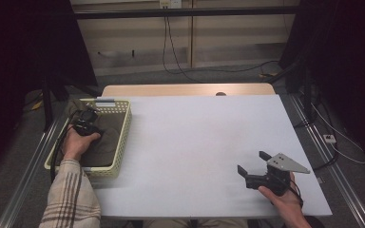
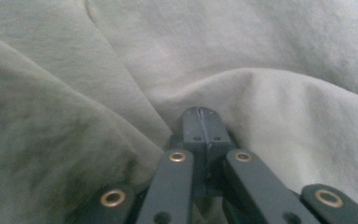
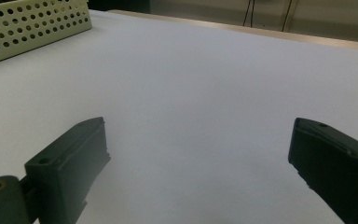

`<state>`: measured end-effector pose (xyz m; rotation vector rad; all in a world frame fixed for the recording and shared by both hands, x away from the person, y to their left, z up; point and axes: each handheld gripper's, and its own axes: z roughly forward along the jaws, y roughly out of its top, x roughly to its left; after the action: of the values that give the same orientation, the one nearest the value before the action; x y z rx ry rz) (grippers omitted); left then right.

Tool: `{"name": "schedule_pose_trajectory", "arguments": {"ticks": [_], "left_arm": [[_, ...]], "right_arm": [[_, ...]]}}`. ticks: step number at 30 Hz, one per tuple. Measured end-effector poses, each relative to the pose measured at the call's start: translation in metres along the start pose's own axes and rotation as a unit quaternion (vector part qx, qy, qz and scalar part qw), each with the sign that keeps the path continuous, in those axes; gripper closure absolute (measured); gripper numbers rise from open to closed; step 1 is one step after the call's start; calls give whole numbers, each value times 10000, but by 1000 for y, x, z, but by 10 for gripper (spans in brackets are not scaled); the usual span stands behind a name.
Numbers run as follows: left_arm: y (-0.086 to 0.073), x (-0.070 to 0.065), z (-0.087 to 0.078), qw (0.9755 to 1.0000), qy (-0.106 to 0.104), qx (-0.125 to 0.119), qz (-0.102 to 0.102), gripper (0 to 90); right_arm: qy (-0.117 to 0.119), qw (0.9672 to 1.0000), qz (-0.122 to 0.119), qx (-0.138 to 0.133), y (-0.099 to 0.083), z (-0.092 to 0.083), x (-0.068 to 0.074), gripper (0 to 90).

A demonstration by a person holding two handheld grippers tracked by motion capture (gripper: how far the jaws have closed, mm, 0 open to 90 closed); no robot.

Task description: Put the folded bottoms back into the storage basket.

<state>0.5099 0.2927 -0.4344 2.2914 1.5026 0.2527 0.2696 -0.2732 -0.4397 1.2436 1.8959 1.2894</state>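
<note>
Left gripper clamped shut on a fold of grey cloth inside the basket, right gripper gaping empty; thin pinch likely slipped free if yanked.

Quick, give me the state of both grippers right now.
Left gripper: shut, jaws together, pressed into the cloth in the basket.
Right gripper: open, empty, above the table.

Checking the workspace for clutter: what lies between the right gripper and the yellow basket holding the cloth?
Nothing: in the high view only bare white tabletop runs from the right gripper to the basket.
</note>
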Motion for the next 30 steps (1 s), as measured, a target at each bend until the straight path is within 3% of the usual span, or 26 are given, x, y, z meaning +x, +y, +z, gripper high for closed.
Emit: {"name": "schedule_pose_trajectory", "arguments": {"ticks": [3, 6, 8, 11, 14, 18, 20, 21, 23, 25, 26, 28, 30], "left_arm": [[1, 0, 2, 9999, 68, -112, -17, 900], [2, -3, 2, 9997, 153, -102, 152, 900], [0, -1, -2, 9998, 73, -125, 102, 900], [-1, -1, -15, 9989, 11, -471, 76, 900], [-3, -1, -33, 9950, 30, -994, 12, 893], [-4, 2, -53, 9884, 367, -1474, -2, 887], [-6, 7, -53, 9888, 579, -1372, -102, 892], [-7, 11, -50, 9888, 854, -1206, -218, 897], [-11, 17, -43, 9893, 915, -1075, -372, 900], [-15, 24, -33, 9893, 1094, -741, -615, 900], [-16, 26, -29, 9897, 1039, -678, -707, 900], [-16, 27, -22, 9888, 1225, -441, -725, 900], [-15, 30, -17, 9899, 1203, -196, -726, 900]], "right_arm": [[5, 10000, 4, 6, 0, 0, 0, 45], [10, 10000, 1, 5, 0, 0, 0, 45], [-9, 10000, 22, 6, 0, 0, 0, 45], [-10, 10000, 38, 7, 0, 0, -1, 45], [-20, 10000, 36, 29, 0, 1, -1, 45], [-30, 10000, 30, 8, 0, 0, 0, 45], [-25, 10000, 21, 7, 0, 0, 0, 45], [-27, 10000, 19, 4, 0, 0, -1, 45], [-22, 10000, 22, 1, 0, 0, -1, 45], [-13, 10000, 18, 7, 0, 0, -1, 45], [-16, 10000, 41, 9, 0, 0, -1, 45], [-23, 10000, 41, 23, 0, 0, -1, 45], [-24, 10000, 39, 5, 0, 0, -1, 45]]}}
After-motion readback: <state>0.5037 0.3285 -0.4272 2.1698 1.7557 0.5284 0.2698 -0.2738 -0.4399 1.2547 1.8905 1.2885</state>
